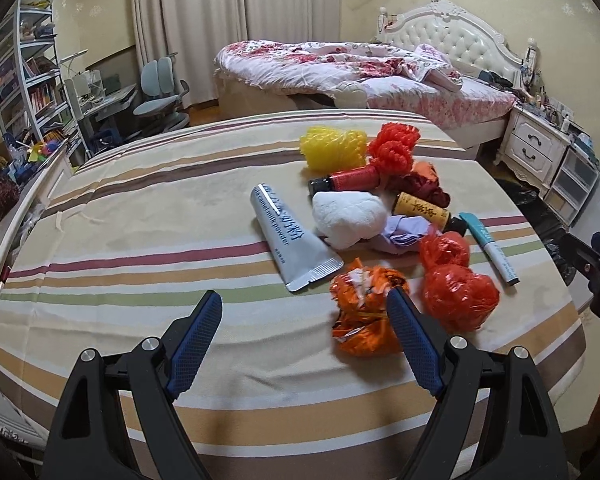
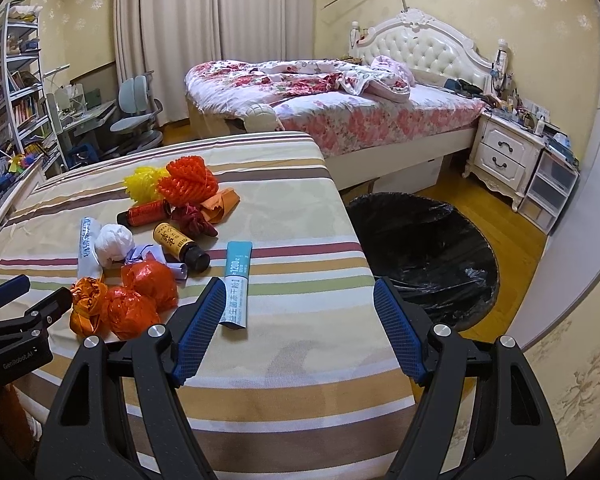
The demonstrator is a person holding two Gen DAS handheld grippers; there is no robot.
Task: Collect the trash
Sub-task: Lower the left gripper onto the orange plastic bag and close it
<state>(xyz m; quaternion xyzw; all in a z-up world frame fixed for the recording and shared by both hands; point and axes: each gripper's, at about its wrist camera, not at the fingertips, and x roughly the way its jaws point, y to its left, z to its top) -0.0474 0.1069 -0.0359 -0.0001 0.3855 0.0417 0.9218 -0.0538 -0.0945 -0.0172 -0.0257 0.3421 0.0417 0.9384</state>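
A pile of trash lies on the striped cloth [image 1: 140,208]: a grey powder sachet [image 1: 288,236], a white wad [image 1: 348,216], a crumpled orange wrapper [image 1: 364,312], red plastic balls [image 1: 456,296], yellow [image 1: 332,148] and red foam nets [image 1: 396,148], two small bottles [image 1: 420,210] and a teal sachet [image 1: 488,248]. My left gripper [image 1: 304,304] is open and empty; its right finger is at the orange wrapper. My right gripper [image 2: 300,292] is open and empty over the table's near right corner, next to the teal sachet [image 2: 236,284]. A bin with a black bag [image 2: 424,256] stands on the floor right of the table.
A bed with floral bedding [image 2: 340,92] stands behind the table, with a white nightstand [image 2: 504,156] at its right. A desk, chair [image 2: 136,116] and bookshelf [image 2: 12,92] are at the far left. The table's right edge [image 2: 356,240] borders the bin.
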